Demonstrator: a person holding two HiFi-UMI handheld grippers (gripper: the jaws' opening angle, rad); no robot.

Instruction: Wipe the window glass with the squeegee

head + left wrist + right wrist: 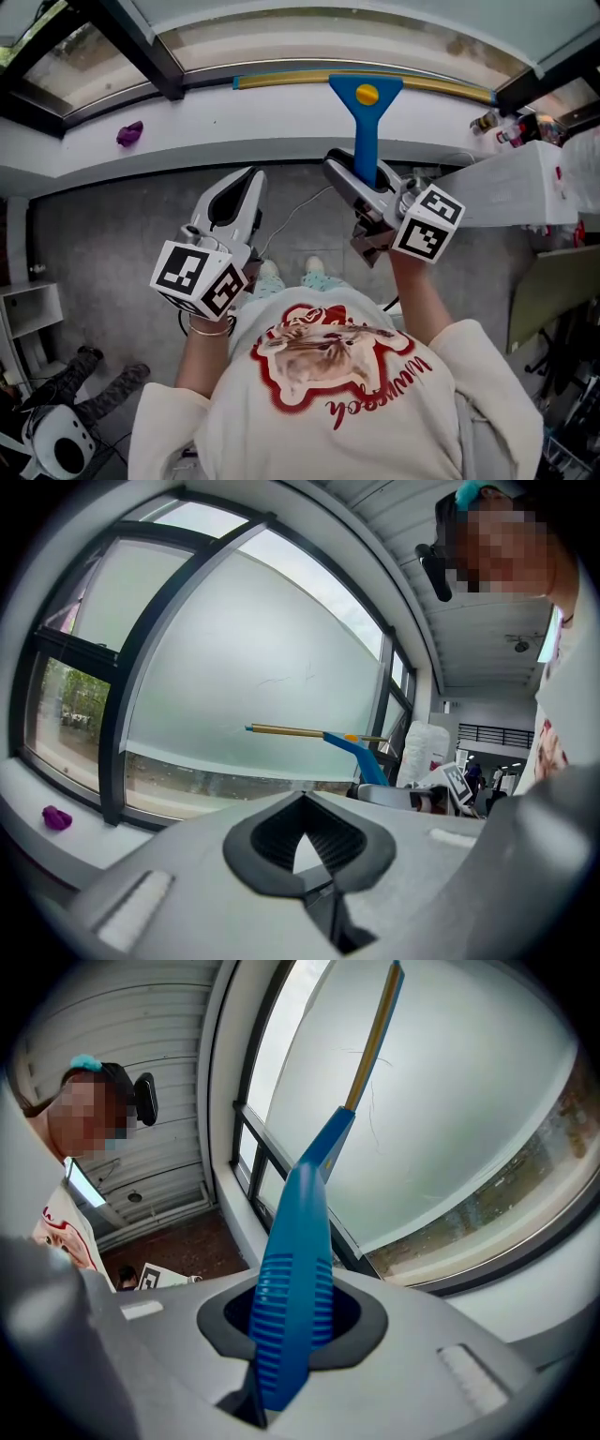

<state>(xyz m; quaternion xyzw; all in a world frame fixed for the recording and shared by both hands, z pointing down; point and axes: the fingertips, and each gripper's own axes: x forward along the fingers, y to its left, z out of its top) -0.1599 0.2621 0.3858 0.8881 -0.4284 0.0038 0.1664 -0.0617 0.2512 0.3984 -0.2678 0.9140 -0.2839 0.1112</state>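
The right gripper [364, 187] is clamped on the blue handle of the squeegee [366, 122]. In the right gripper view the ribbed grip of the squeegee [295, 1307] sits between the two jaws of the right gripper [291, 1321], which press on it from both sides. From there the handle runs up to a flared head with a yellow round spot.

The squeegee's long brass-coloured blade [309, 77] lies level against the window glass [309, 23], low on the pane and just above the far edge of the white window sill [244, 127]. In the left gripper view the blade [286, 730] crosses the frosted part of the window glass [234, 639], a little above the clear strip at the bottom of the pane.

The left gripper [242, 187] hangs over the grey floor, below the near edge of the sill and to the left of the squeegee handle, apart from it. Its own view shows the jaws of the left gripper [300, 841] brought together with nothing between them.

A small purple object [130, 134] lies on the sill toward its left end, well apart from the squeegee; it also shows at the lower left of the left gripper view [56, 817]. Dark frame bars [141, 47] divide the panes.
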